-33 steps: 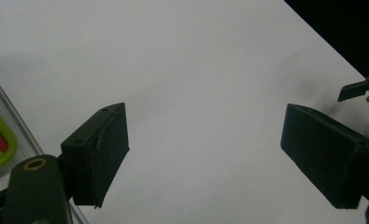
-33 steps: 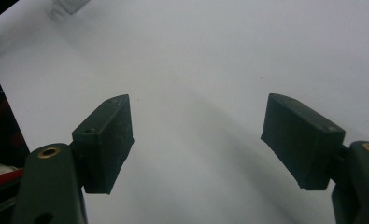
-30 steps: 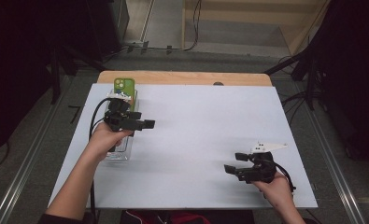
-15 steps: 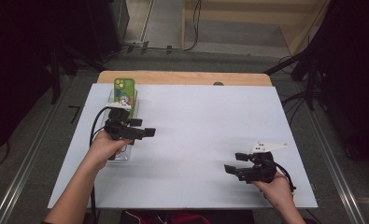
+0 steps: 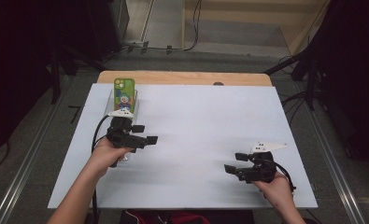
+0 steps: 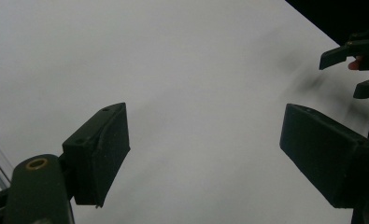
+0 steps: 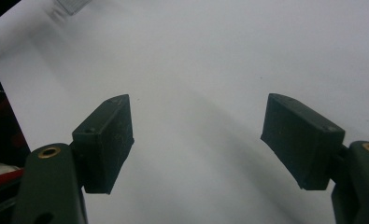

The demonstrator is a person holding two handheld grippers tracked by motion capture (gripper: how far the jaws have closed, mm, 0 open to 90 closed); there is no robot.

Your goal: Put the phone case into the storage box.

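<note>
High view: the left gripper (image 5: 150, 139) hovers over the left part of the white table (image 5: 205, 116), jaws spread and holding nothing, just in front of the green phone (image 5: 124, 95), which stands propped upright in a clear stand (image 5: 112, 103) near the table's far left edge. The right gripper (image 5: 230, 168) sits well apart at the near right, also spread and empty. The stand looks light, so I judge a sideways brush from the left hand (image 5: 105, 154) or its trailing cable could tip the phone over. Left gripper view: the two black jaws stand wide apart over bare table, with the right gripper (image 6: 355, 60) farther off at the upper right; the camera faces away from the phone, so any reach back would be poorly aimed. Right gripper view: jaws spread over bare table, and a clear corner of what may be the stand (image 7: 74, 5) is at the top edge; a long reach across risks a glancing, off-centre pinch.
</note>
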